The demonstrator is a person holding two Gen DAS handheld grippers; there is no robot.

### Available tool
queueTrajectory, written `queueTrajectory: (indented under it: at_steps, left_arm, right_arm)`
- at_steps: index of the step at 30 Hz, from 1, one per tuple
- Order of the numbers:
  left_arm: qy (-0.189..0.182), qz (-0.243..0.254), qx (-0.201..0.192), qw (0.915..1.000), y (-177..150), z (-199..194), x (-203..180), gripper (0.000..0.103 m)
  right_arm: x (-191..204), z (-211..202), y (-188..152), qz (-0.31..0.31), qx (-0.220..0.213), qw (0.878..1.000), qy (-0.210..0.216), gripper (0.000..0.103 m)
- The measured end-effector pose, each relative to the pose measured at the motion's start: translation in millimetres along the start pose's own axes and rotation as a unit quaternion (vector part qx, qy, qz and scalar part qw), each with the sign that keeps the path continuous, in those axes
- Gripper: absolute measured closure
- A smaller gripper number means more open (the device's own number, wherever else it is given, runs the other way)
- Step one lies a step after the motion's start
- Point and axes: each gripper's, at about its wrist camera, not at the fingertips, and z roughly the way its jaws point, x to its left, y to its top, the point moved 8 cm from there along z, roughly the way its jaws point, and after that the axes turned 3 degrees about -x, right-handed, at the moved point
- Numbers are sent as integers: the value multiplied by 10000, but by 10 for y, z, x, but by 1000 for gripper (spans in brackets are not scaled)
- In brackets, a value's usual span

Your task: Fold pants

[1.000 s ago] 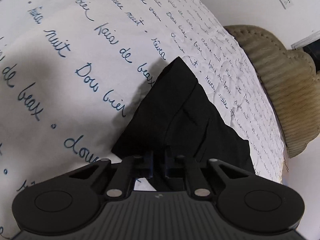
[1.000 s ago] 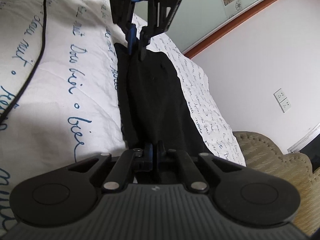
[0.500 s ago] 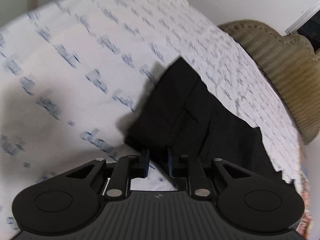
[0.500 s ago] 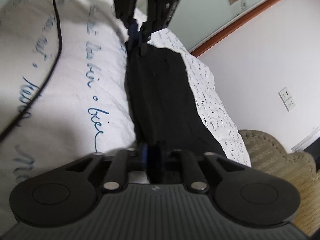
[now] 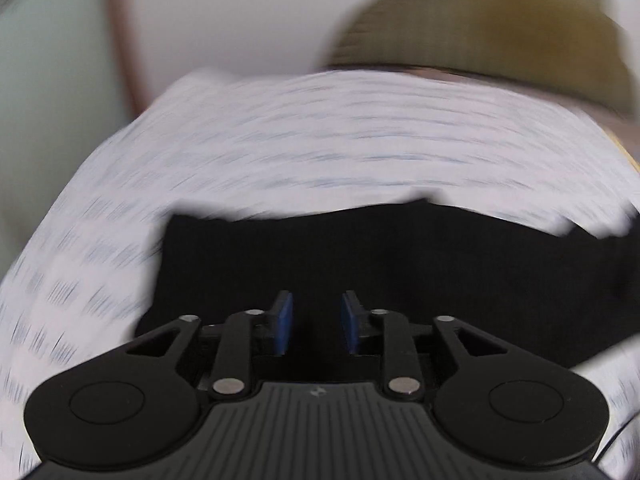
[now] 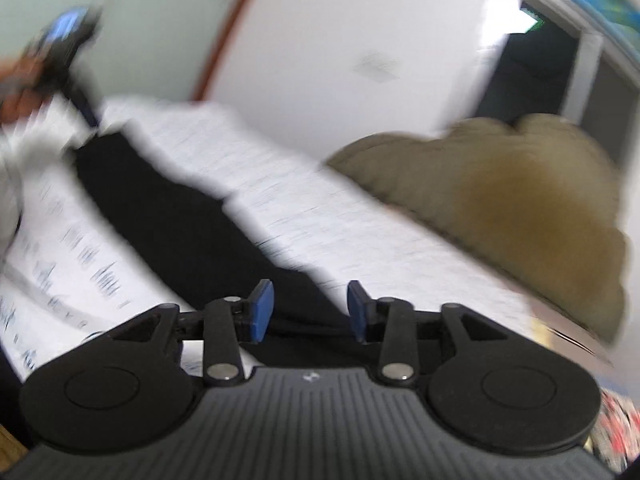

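Right gripper (image 6: pixel 307 310), jaws opening, empty above black pants (image 6: pixel 168 216) on bedsheet (image 6: pixel 304 208).

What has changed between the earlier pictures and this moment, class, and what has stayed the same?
Both grippers have let go of the black pants. A second ago each was clamped on the cloth; now the left gripper and the right gripper show a clear gap between their blue pads, jaws opening, and both views are blurred by motion. The pants still lie on the white printed bedspread, beside the tan headboard.

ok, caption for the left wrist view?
Left gripper, jaws opening and empty, above the folded black pants on the script-print bedsheet.
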Motion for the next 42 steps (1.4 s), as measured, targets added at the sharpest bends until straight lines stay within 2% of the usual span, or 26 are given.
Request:
queueTrajectory:
  at_steps: [1, 2, 3, 4, 6, 9, 10, 12, 14, 15, 18, 20, 21, 23, 26, 30, 31, 32, 33, 34, 37, 40, 42]
  left_arm:
    - [-181, 323, -133, 9992, 47, -18, -274, 47]
    - [-363, 612, -295, 9970, 82, -37, -535, 37]
    - [-537, 893, -466, 9935, 103, -55, -807, 25]
    - [-660, 1157, -597, 9893, 110, -67, -1053, 25]
    - [-829, 1707, -827, 9783, 92, -87, -1519, 25]
    - [-1174, 2320, -1059, 9598, -2, -118, -2117, 25]
    - [-1338, 2462, -1109, 9535, -32, -117, -2264, 25]
    - [-1598, 2737, -1181, 9411, -94, -129, -2533, 25]
    - [-1747, 2889, -1291, 9324, -122, -149, -2774, 25]
    - [-1856, 2935, -1327, 9283, -119, -132, -2856, 25]
    - [-2116, 3052, -1309, 9192, -144, -74, -3092, 25]
    - [-2224, 3130, -1304, 9141, -174, -37, -3232, 25]
    - [-2256, 3162, -1274, 9127, -189, -8, -3305, 25]
    - [-2292, 3170, -1232, 9120, -213, 54, -3387, 25]
    - [-2396, 3116, -1108, 9128, -201, 213, -3442, 25]
    - [-2605, 3020, -918, 9124, -244, 263, -3503, 39]
    - [-2623, 2994, -863, 9133, -248, 286, -3522, 45]
    - [-2630, 2961, -806, 9147, -246, 303, -3532, 50]
    - [-2635, 2913, -719, 9168, -247, 341, -3543, 62]
    - [-2647, 2856, -629, 9189, -249, 362, -3537, 73]
    - [-2771, 2538, -423, 9257, -216, 445, -3522, 89]
    - [-2723, 2352, -393, 9322, -181, 469, -3494, 97]
    - [-2701, 2307, -498, 9334, -171, 430, -3469, 99]
  right_arm:
    - [-192, -153, 83, 201, -247, 9993, -197, 47]
    - [-356, -258, 138, 434, -451, 9975, -337, 21]
    - [-507, -301, 156, 702, -547, 9953, -389, 7]
    - [-627, -275, 127, 877, -537, 9938, -418, 1]
    - [-770, -22, -21, 980, -252, 9922, -731, 0]
    - [-928, 656, -428, 1107, 741, 9843, -1158, 11]
    - [-971, 868, -550, 1070, 910, 9822, -1247, 14]
    - [-1027, 1261, -708, 1046, 1125, 9804, -1235, 16]
    - [-1107, 1656, -826, 1155, 1356, 9768, -1191, 23]
    - [-1184, 1848, -894, 1248, 1465, 9744, -1160, 23]
    - [-1424, 2274, -1107, 1569, 1752, 9667, -1005, 29]
    - [-1567, 2524, -1243, 2003, 1902, 9578, -796, 35]
    - [-1626, 2624, -1318, 2216, 1955, 9529, -679, 37]
    - [-1777, 2803, -1442, 2495, 2087, 9436, -611, 47]
    - [-1885, 2995, -1573, 2590, 2248, 9385, -413, 48]
    - [-1887, 3227, -1727, 2505, 2600, 9324, -169, 48]
    - [-1881, 3260, -1748, 2501, 2650, 9312, -118, 54]
    - [-1876, 3281, -1764, 2487, 2711, 9298, -57, 80]
    - [-1861, 3280, -1763, 2417, 2727, 9312, -60, 90]
    - [-1851, 3257, -1745, 2319, 2683, 9350, -85, 91]
    - [-1895, 3088, -1633, 2340, 2383, 9425, -162, 96]
    - [-2006, 2798, -1455, 2426, 1955, 9494, -386, 97]
    - [-2082, 2565, -1328, 2450, 1698, 9531, -524, 97]
